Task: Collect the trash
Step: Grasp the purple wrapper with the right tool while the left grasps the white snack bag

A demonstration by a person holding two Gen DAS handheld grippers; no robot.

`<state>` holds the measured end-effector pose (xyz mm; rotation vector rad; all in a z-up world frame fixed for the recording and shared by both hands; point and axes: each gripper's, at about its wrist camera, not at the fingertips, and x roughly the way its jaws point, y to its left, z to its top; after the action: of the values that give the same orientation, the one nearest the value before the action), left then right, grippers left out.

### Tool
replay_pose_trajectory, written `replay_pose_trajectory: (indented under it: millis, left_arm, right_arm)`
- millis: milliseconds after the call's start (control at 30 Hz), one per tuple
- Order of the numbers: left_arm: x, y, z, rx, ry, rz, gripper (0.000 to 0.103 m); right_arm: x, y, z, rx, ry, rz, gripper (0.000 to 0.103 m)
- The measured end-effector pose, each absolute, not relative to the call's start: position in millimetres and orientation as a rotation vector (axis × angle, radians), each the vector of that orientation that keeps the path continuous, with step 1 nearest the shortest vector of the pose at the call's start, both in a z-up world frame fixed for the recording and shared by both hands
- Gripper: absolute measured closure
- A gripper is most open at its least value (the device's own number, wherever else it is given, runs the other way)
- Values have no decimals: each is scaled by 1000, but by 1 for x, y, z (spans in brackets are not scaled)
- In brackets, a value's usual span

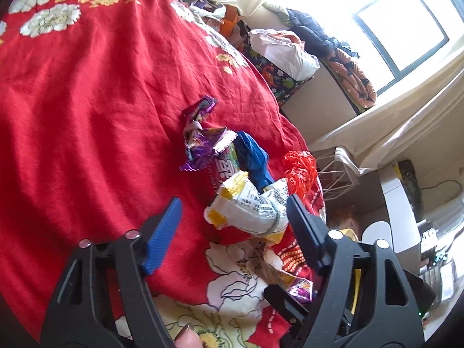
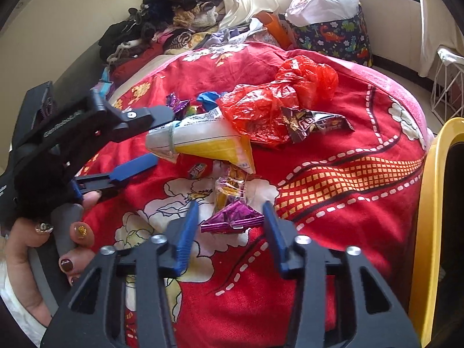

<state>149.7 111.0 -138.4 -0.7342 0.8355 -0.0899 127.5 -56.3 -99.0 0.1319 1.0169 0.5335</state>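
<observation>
Trash lies piled on a red floral bedspread (image 1: 87,116). My left gripper (image 1: 234,200) is open around a white-and-yellow snack bag (image 1: 252,206): the black finger touches it, the blue finger (image 1: 166,226) stands apart. The right wrist view shows that gripper (image 2: 163,136) from the side, straddling the bag's (image 2: 203,139) end. My right gripper (image 2: 230,204) is shut on a purple foil wrapper (image 2: 232,220), which spans the gap between its blue pads. Beyond lie a red plastic bag (image 2: 275,98), a brown wrapper (image 2: 316,123), a clear wrapper (image 2: 229,188) and more purple wrappers (image 1: 200,145).
A yellow bin rim (image 2: 429,203) stands at the right edge of the bed. Past the bed are a white wire basket (image 2: 449,87), a dinosaur-print fabric bin (image 2: 333,37) stuffed with bags, and a pile of dark clothes (image 2: 174,23) by the wall.
</observation>
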Motion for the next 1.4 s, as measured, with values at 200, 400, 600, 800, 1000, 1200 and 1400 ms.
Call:
replay_pose_trajectory:
  millis: [200,400,600,800,1000,1200,1400]
  left_arm:
    - [150,103,-136,-714,840,-113,58]
    - [150,99,-134,-711,835,-118,62]
    - [146,93,-125,-671,828,-140,66]
    - [140,88,-116,-625,833,-152,69]
    - [129,89,-107,-594,842,-148,72]
    - [121,84,-97,-543,829,-151,72]
    - [116,77,-88,-527,821,-163,72]
  right_arm:
    - [122,-59,-96,144,1017,562,74]
    - [113,-67,-90,164,1014,567,74]
    - [104,-75,-82,185,1006,562,74]
    - [96,-82,-75,197,991,559,75]
    - [91,-87,-65,207,965,563,76]
    - [87,-91,-54,208,936,565,83]
    - [88,-95,-47,215,915,555,83]
